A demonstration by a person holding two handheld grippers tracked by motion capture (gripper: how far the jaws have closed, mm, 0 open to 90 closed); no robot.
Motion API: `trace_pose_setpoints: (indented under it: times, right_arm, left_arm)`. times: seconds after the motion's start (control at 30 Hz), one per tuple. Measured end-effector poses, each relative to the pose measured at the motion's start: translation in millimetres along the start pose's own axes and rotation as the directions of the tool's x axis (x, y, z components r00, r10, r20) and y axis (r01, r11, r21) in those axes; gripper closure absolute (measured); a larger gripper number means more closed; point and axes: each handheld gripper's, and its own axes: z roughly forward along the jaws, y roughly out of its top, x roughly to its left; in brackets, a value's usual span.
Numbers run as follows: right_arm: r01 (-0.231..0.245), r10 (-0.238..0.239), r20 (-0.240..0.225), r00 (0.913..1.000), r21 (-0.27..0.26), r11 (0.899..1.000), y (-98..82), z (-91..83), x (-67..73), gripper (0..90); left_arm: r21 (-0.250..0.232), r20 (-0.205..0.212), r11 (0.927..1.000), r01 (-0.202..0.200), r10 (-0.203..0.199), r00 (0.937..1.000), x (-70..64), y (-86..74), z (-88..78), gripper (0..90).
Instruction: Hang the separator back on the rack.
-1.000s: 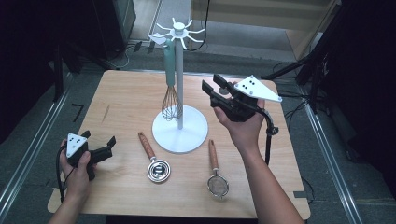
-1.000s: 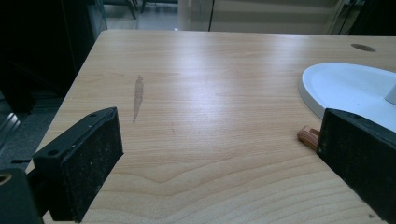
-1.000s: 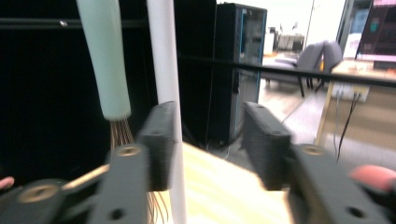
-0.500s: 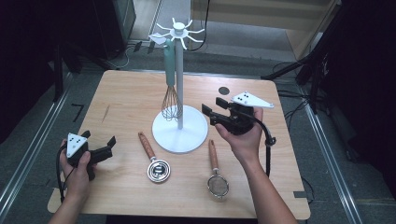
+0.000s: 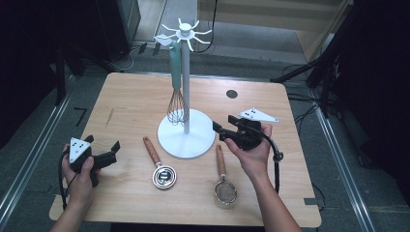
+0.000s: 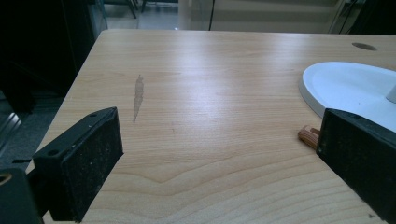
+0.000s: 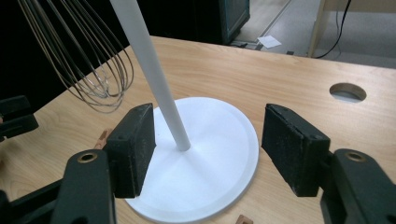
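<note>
The right tongs (image 5: 221,129), jaws just widened and empty, hover beside the white utensil stand (image 5: 186,137), near the wood-handled strainer (image 5: 223,180). The left tongs (image 5: 115,149) gape wide, holding nothing, low over the counter (image 5: 130,96). A whisk (image 5: 177,99) hangs from the stand; what looks like a coiled whisk (image 5: 159,166) lies between.
</note>
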Motion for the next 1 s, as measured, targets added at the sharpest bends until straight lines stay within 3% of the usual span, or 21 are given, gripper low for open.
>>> trace_pose_setpoints:
  times: [0.43, 0.77, 1.0]
  right_arm:
    - [-0.056, 0.054, 0.039, 0.9978, 0.067, 0.996, -18.0, 7.2, -9.3, 40.1]
    - [-0.111, 0.098, 0.078, 0.9921, 0.186, 0.976, -40.2, 20.0, -15.9, 43.3]
    - [-0.142, 0.121, 0.1, 0.9876, 0.242, 0.96, -50.3, 23.0, -20.5, 44.8]
  left_arm:
    - [0.004, 0.001, 1.0, -0.006, 0.006, 1.0, -0.4, -0.1, -0.7, 1.0]
    - [0.01, 0.0, 0.9997, -0.022, 0.022, 0.9998, -1.7, 0.0, -0.3, 1.0]
    - [0.01, 0.0, 0.9997, -0.023, 0.023, 0.9997, -2.0, 0.0, 0.0, 1.0]
